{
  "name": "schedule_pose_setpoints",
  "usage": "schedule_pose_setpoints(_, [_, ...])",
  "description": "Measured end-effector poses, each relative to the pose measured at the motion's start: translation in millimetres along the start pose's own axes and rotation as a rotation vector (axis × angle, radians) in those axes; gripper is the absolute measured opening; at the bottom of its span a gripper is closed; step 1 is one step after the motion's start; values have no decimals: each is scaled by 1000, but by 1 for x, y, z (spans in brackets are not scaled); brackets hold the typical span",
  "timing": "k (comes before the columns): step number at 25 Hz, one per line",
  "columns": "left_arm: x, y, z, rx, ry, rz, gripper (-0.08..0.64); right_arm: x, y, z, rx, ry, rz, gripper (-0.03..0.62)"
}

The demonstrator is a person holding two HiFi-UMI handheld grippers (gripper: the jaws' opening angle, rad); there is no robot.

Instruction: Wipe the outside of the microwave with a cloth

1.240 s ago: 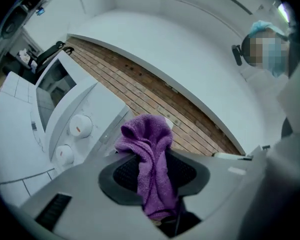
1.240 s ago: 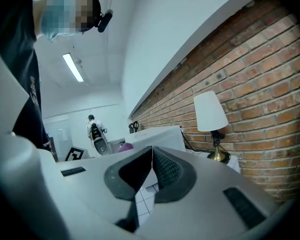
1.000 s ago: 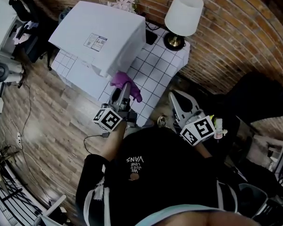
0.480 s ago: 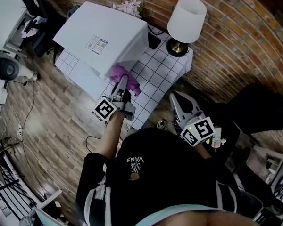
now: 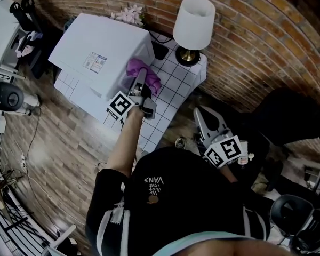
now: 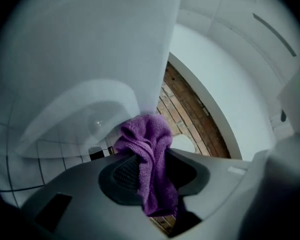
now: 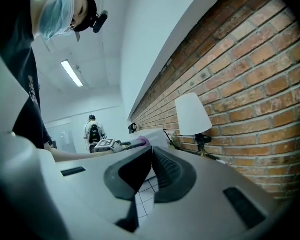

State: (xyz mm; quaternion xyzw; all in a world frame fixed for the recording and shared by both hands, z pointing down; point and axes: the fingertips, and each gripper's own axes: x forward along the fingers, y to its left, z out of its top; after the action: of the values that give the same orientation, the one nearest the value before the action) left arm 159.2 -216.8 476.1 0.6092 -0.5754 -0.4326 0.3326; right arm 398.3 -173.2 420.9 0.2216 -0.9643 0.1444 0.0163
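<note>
The purple cloth is clamped in the left gripper and pressed against the side wall of the microwave, upper left of the frame. The right gripper is kept closed on nothing, lower right. Wiping is judged to be under way; a firm stroke along that wall is called for next.

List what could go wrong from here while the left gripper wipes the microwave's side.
1. The purple cloth is pinched in the left gripper by a bunched fold, with loose ends hanging. Drag against the microwave might pull it out.
2. The lamp stands close to that side of the microwave, so a long stroke could knock it.
</note>
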Motion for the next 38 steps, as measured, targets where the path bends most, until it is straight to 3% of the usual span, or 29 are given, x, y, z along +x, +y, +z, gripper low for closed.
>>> schedule_pose_setpoints(11, [102,12,-10,-54,8,21,140,-31,-42,6,20,-7,-115,3])
schedule_pose_setpoints(18, [117,15,-16,-46,18,35,140,-42,-53,9,16,-4,-148,3])
schedule_pose_setpoints(30, [22,14,-23,-56,-10,52,140,-16,-11,-1,-4,30,25,4])
schedule_pose_setpoints(38, [-80,31,-28,-68,-63,138,140,8,34,-18,-17,78,190,3])
